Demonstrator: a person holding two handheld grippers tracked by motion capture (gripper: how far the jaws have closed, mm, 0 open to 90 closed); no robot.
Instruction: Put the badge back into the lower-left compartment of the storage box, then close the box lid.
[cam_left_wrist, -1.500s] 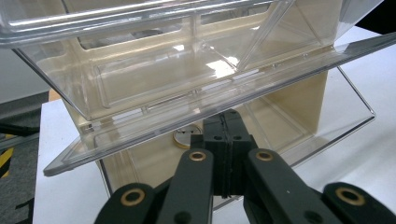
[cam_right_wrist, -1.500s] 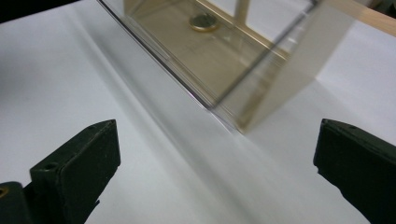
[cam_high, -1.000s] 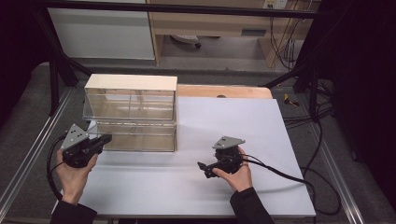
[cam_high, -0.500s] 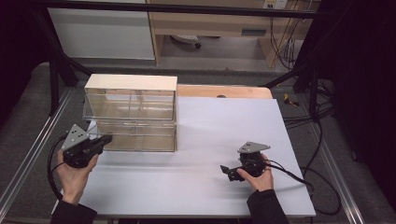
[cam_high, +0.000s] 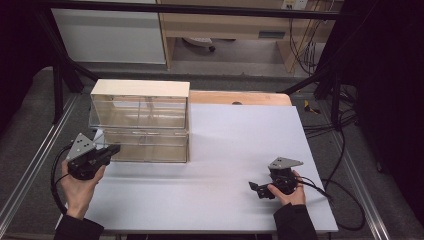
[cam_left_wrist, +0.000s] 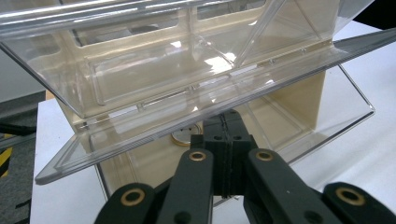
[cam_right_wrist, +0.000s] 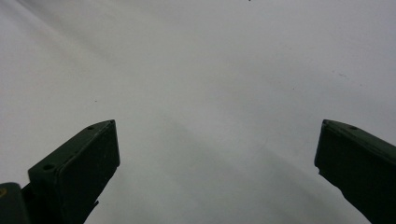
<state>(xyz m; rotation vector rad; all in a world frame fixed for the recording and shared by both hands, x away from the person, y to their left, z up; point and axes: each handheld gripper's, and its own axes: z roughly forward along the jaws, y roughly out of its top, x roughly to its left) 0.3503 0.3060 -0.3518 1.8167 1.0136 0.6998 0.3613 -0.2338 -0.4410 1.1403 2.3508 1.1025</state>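
While my left gripper (cam_left_wrist: 227, 135) has its jaws pressed together on nothing, its tips sit right under the tilted-open clear flap of the lower of two stacked clear plastic drawer bins with cream backs (cam_high: 140, 120), at the left rear of the white table (cam_high: 225, 150). My right gripper (cam_high: 260, 190) hangs wide open and empty over bare tabletop, well apart from the bins.

2 tools: left tool (cam_high: 112, 150), right tool (cam_high: 253, 188). 1 clear two-tier drawer box (cam_high: 140, 120). 1 round metal disc (cam_left_wrist: 183, 136) inside. 1 desk (cam_high: 225, 150).
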